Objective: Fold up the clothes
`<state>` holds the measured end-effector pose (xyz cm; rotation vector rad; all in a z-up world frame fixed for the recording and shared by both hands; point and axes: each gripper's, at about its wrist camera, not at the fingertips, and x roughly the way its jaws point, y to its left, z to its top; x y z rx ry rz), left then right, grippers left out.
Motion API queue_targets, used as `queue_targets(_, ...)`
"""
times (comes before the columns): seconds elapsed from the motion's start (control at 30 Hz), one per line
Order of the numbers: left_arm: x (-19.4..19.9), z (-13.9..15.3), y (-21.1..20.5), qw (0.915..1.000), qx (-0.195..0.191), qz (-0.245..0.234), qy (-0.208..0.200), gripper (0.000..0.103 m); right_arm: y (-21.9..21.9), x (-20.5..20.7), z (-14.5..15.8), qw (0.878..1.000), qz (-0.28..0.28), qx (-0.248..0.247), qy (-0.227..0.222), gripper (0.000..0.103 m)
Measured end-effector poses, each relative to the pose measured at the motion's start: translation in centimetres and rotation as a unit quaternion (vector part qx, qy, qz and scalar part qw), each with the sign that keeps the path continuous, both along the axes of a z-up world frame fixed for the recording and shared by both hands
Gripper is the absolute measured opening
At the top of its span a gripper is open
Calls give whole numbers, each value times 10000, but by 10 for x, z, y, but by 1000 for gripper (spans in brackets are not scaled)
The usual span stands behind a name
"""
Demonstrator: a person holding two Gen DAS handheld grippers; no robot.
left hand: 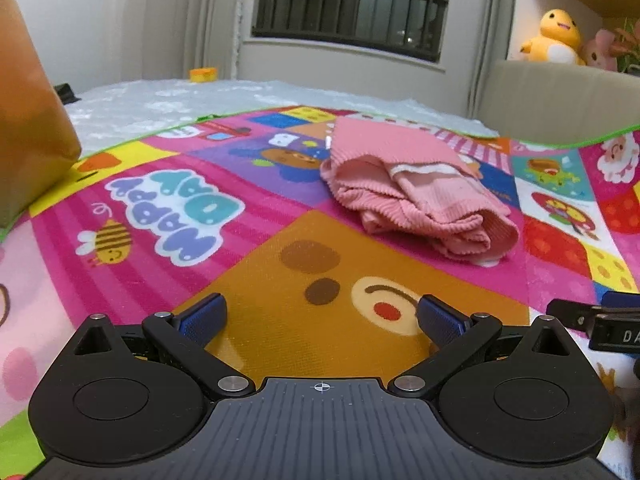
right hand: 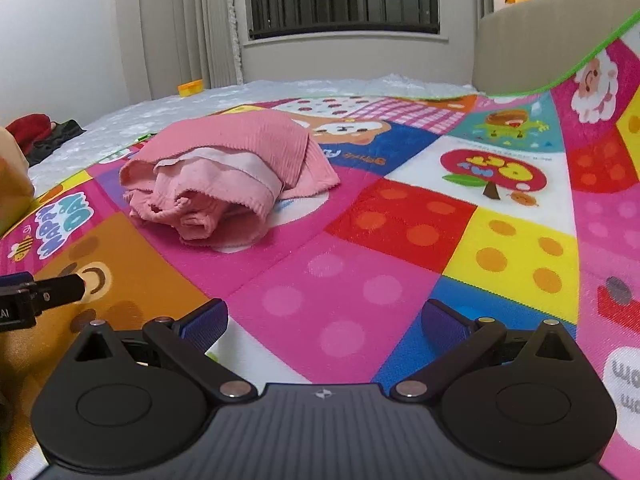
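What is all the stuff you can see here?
clothes: one, pink, crumpled on the mat
mat: one, many colours, spread out flat
block: one, orange and yellow, far by the wall
plush toys: two, yellow and pink, on the ledge at right
window: one, dark bars, back wall
dark cloth: red and black, far left
left tongs: black with blue pads, open, holding nothing
right tongs: same, open, holding nothing

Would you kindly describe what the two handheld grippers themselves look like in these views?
The left gripper and right gripper look identical: matte black plastic bodies with a ribbed grey centre panel bearing a small crosshair mark, two round black discs, angled black link arms with silver pivot pins, and jaws faced with textured blue pads. No cables or sleeves show.
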<state>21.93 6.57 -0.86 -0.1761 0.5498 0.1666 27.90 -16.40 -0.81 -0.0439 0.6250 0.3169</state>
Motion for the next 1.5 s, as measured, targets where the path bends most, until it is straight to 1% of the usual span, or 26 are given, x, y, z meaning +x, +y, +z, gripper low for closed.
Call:
queue_targets(0.07, -5, 0, -1, 9998, -4, -27, -186, 103, 2, -5, 0, 9999, -38, -88, -121, 103)
queue_targets(0.13, -10, 2, -4, 9993, 117, 7, -349, 103, 1, -8, 1, 9997, -76, -77, -233, 103)
queue_targets(0.3, -8, 3, -13, 9988, 385, -41, -309, 103, -3, -9, 2, 9995, -110, 17, -310, 103)
queue_targets(0.4, -6, 3, -18, 9981, 545, -71, -281, 103, -5, -3, 0, 9998, -122, 74, -162, 103)
queue_targets(0.53, -5, 0, -14, 9988, 429, -66, -215, 103, -5, -3, -1, 9997, -127, 113, -151, 103)
queue_targets(0.73, -6, 1, -18, 9982, 547, -79, -251, 103, -7, -2, -1, 9997, -126, 165, -124, 103)
queue_targets(1.3, -7, 2, -15, 9983, 503, -72, -288, 103, -9, -1, -1, 9995, -145, 248, -101, 103)
queue_targets(1.5, -8, 2, -14, 9983, 484, -71, -311, 103, -7, -1, -1, 9997, -146, 161, -94, 103)
